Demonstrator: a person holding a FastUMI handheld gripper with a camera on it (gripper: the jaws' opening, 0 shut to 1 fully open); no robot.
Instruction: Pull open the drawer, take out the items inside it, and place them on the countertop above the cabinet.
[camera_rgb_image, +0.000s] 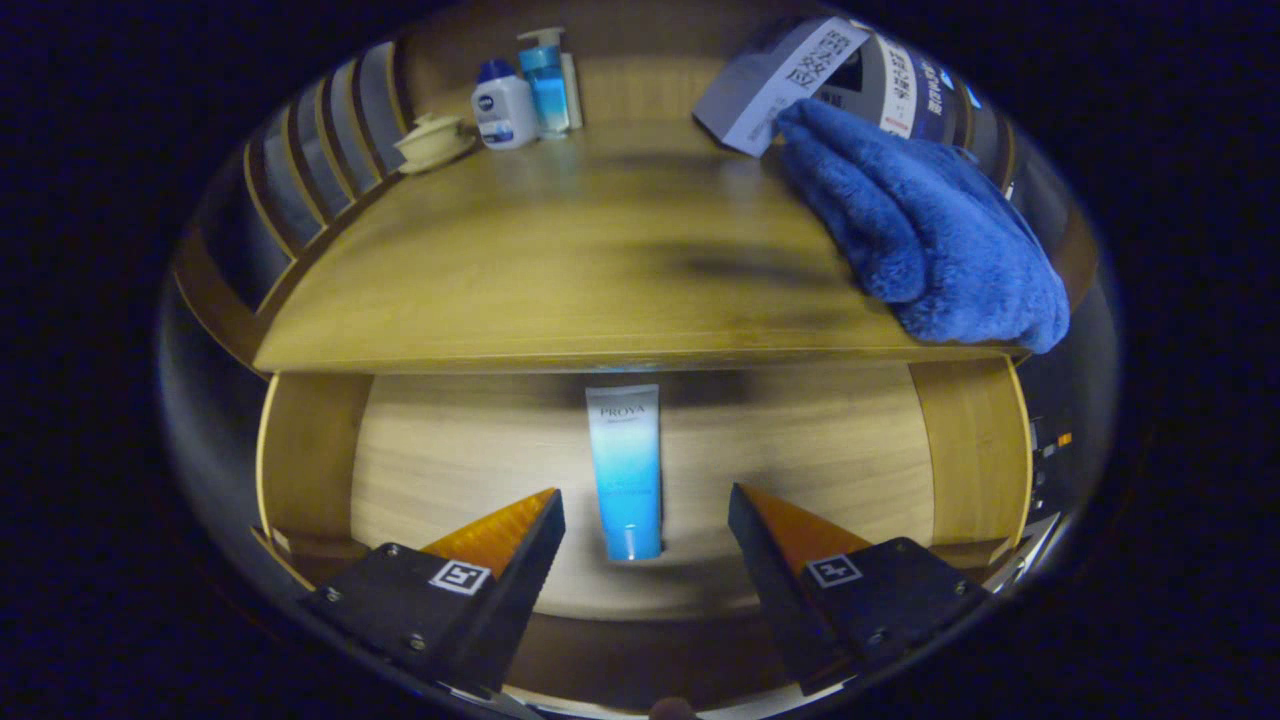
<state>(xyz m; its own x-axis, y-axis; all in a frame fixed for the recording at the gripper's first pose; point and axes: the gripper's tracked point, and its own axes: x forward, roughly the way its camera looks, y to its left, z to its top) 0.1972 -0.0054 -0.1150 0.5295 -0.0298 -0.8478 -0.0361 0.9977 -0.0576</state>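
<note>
The light wooden drawer (945, 440) is pulled out, and we look down into it. One thing lies on its floor: a soft plastic tube (626, 468), white at the far end and bright blue at the near end, with a blue cap. The tube lies flat and points straight away from the jaws. Its cap end sits between the two fingertips.

The gripper (646, 520) hangs over the drawer with its jaws wide open. Neither finger touches the tube.

Beyond the jaws, above the drawer, is the flat wooden countertop (560, 270). On the right side of it lies a fluffy dark blue towel (925, 230), hanging a little over the front edge. A grey and white box (775, 85) touches the towel's far end. Far back on the left stand a small white bottle with a blue cap (503, 105), a clear blue pump bottle (546, 80) just beside it, and a cream lidded cup (435, 140).
</note>
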